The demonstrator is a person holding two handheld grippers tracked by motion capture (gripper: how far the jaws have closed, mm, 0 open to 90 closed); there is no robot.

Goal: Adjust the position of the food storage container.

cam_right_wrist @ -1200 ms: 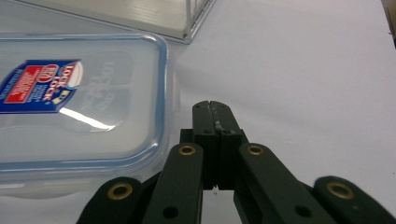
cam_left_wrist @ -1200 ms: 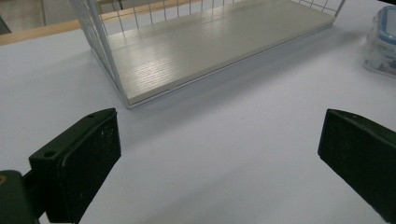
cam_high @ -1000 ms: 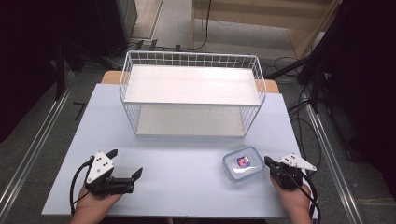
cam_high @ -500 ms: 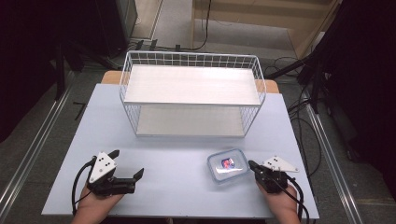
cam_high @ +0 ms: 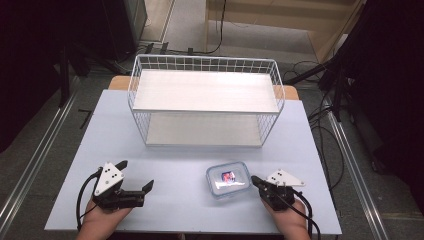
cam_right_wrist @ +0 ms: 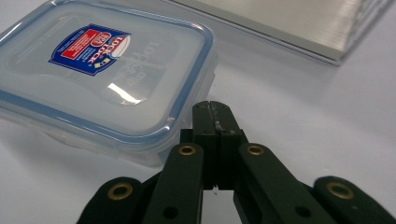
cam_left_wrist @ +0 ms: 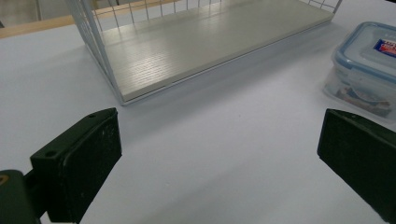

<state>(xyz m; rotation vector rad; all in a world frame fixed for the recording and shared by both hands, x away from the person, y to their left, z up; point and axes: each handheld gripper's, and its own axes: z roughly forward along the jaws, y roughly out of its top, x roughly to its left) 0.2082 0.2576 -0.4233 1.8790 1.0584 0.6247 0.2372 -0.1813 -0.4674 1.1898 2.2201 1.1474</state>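
Closed right hand-held gripper (cam_high: 256, 181) at a lidded box (cam_high: 228, 179) on the counter (cam_high: 185, 160).
Left hand-held gripper (cam_high: 135, 177) (jaws spread, empty) rests at nine o'clock of the box; wire shelf (cam_high: 205, 100) at twelve.

A white wire rack (cam_high: 205, 107) with two pale shelves, seemingly bare, on the light table (cam_high: 100, 135)

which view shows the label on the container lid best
The right gripper view: the red and blue label on the clear container's lid sits close and large. The high view shows it as a tiny red patch; the left gripper view catches just a corner of it at the frame's edge.
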